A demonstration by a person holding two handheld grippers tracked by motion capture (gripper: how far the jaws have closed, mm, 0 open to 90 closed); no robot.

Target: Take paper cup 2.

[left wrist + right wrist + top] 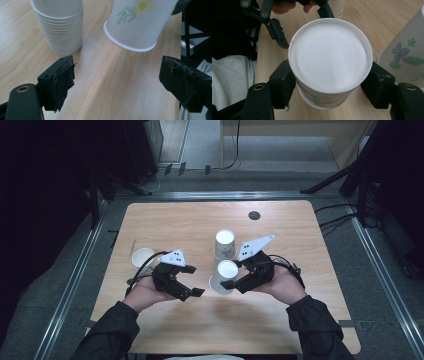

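My right gripper (pixel 231 274) is shut on a white paper cup (pixel 223 279) with a flower print, held upside down and tilted just above the wooden table (pixel 170 330). In the right gripper view the cup's flat base (pixel 329 55) faces the camera, with a black pad pressing on each side. My left gripper (pixel 196 281) stands open a little left of that cup, with nothing between its fingers. In the left gripper view (pixel 117 67) the held cup (pixel 140 22) hangs ahead to the right.
A second flowered cup (pixel 225 243) stands upside down just behind the held one, close to my right gripper. A stack of plain white cups (pixel 142 256) stands mouth up to the left. A dark round hole (pixel 254 215) marks the table's far side.
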